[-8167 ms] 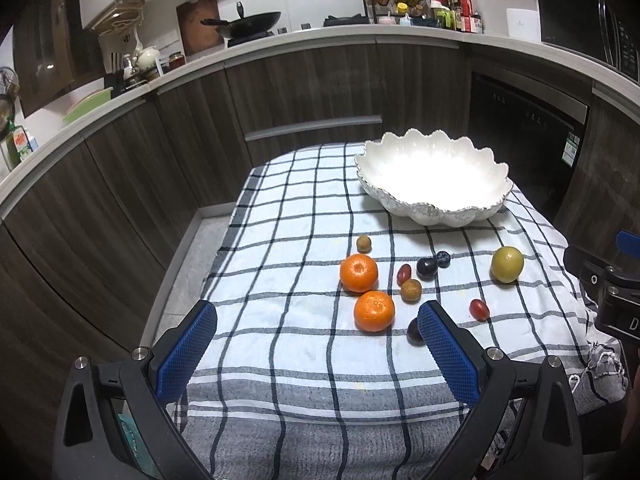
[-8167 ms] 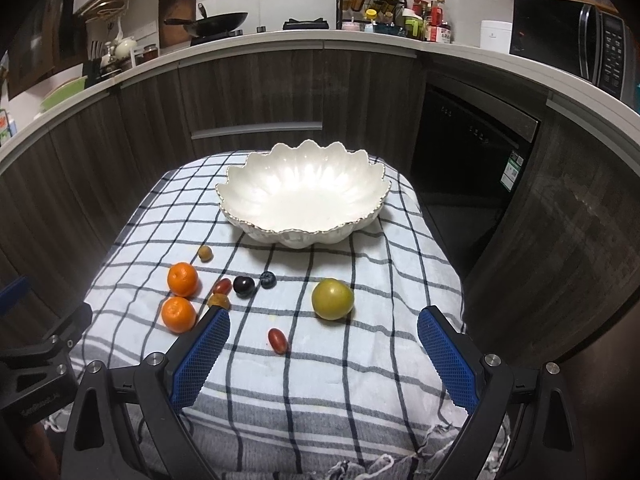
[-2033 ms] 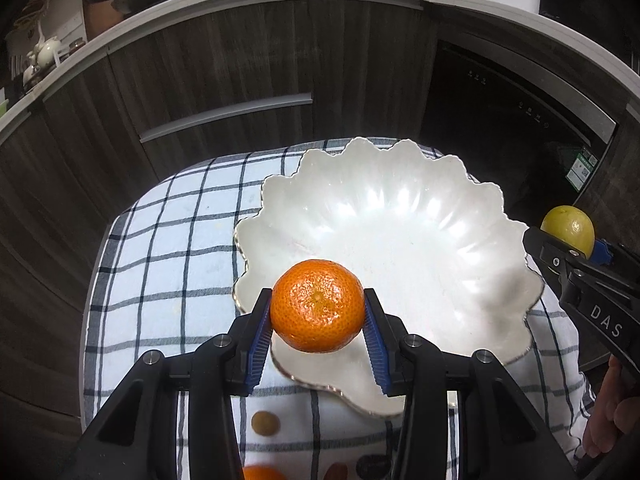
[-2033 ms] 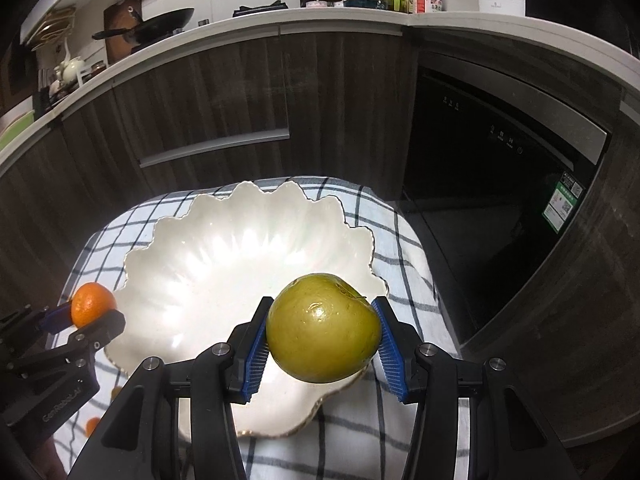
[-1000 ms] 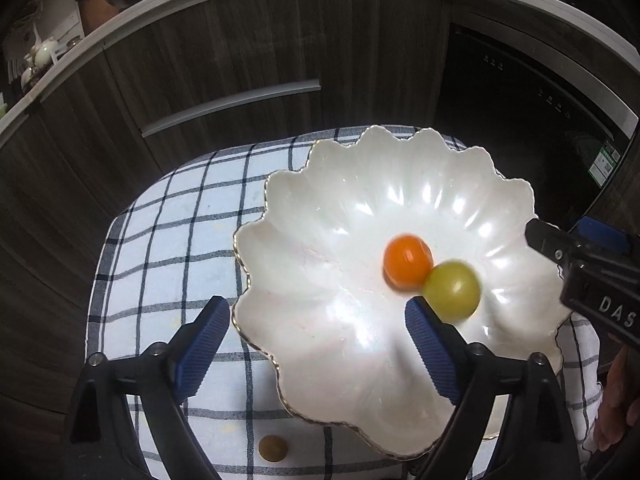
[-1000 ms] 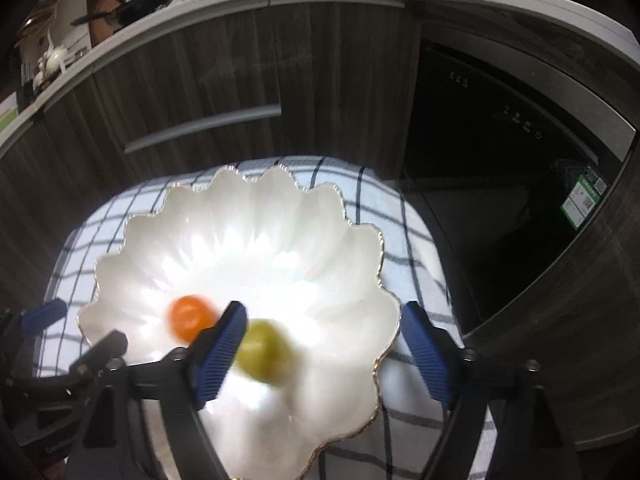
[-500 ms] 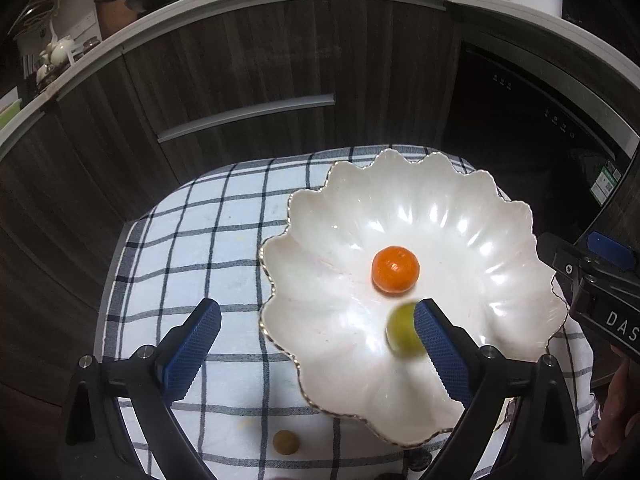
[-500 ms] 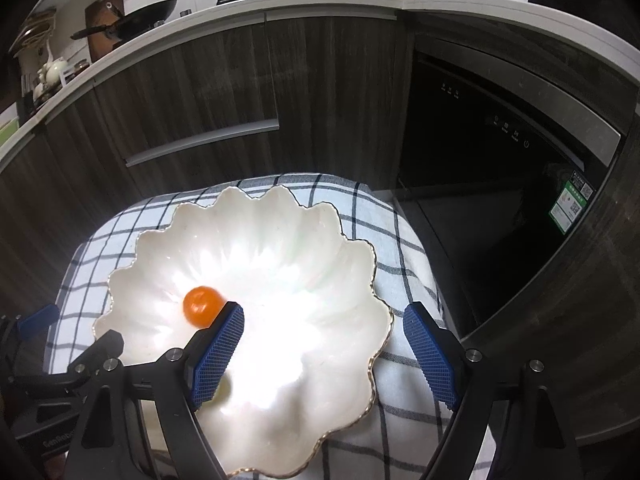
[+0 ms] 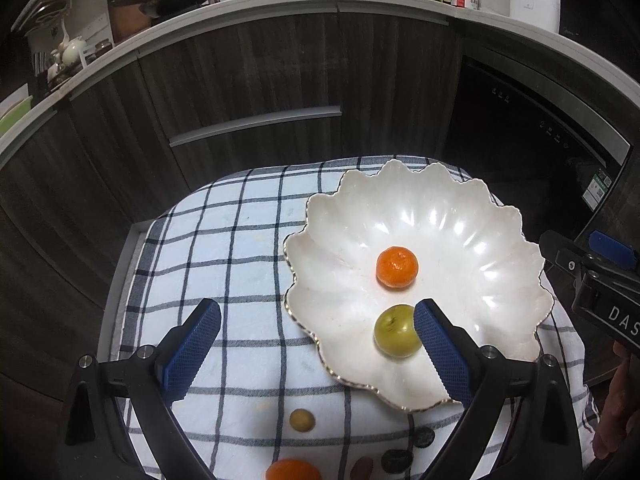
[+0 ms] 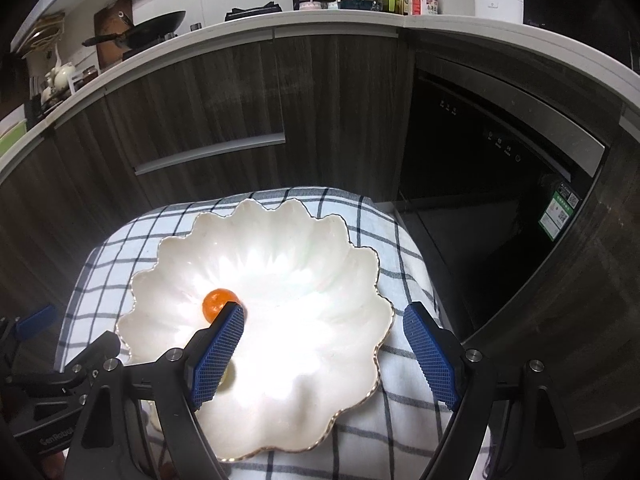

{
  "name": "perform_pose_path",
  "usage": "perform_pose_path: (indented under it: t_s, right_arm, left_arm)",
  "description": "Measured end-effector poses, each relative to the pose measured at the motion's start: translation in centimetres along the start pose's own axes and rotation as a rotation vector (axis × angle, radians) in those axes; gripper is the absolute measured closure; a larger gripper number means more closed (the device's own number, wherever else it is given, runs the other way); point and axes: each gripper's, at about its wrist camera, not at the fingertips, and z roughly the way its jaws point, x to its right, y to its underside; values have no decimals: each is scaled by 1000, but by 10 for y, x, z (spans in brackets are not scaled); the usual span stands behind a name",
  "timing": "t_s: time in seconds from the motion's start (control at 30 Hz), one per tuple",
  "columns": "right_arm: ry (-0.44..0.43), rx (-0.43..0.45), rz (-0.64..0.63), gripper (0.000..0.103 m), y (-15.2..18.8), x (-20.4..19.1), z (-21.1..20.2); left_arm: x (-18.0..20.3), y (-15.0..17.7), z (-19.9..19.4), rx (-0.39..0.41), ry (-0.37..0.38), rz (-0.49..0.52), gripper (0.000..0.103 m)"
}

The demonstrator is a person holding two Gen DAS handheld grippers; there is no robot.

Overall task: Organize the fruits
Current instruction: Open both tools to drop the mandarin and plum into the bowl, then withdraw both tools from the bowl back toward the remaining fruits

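Note:
A white scalloped bowl (image 9: 480, 224) stands on the checked cloth (image 9: 232, 248). An orange mandarin (image 9: 397, 267) and a green fruit (image 9: 396, 336) lie inside it. My left gripper (image 9: 316, 344) is open and empty, above the bowl's near left rim. Below it on the cloth lie a small brown fruit (image 9: 302, 420), a second mandarin (image 9: 292, 474) and dark small fruits (image 9: 397, 460). In the right wrist view my right gripper (image 10: 324, 344) is open and empty over the bowl (image 10: 304, 232); the mandarin (image 10: 218, 303) shows beside its left finger, which mostly hides the green fruit.
Dark wood cabinets (image 9: 248, 80) and a black appliance (image 9: 520, 120) stand behind the small table. The cloth's edges drop off at left and far side. The right gripper's body (image 9: 600, 280) shows at the right edge of the left wrist view.
Both fruits were let go into the bowl and both grippers opened. Since half a second ago both grippers have drawn back a little; the green fruit has settled near the bowl's front.

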Motion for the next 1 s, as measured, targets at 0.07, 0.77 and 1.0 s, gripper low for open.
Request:
perform_pose_path:
  t_s: [0.07,0.77,1.0]
  right_arm:
    - [0,4,-7,20,2,-2,-4]
    - [-52,18,-78,20,41,-23,-39]
    - [-76,18,-105,20,60,-26,-49]
  left_arm:
    - [-2,3,-3,-2,0,-8,4]
    - [-18,56,-41,-12,-31,-43,4]
    - [-15,78,-52,-13,-37,-39,4]
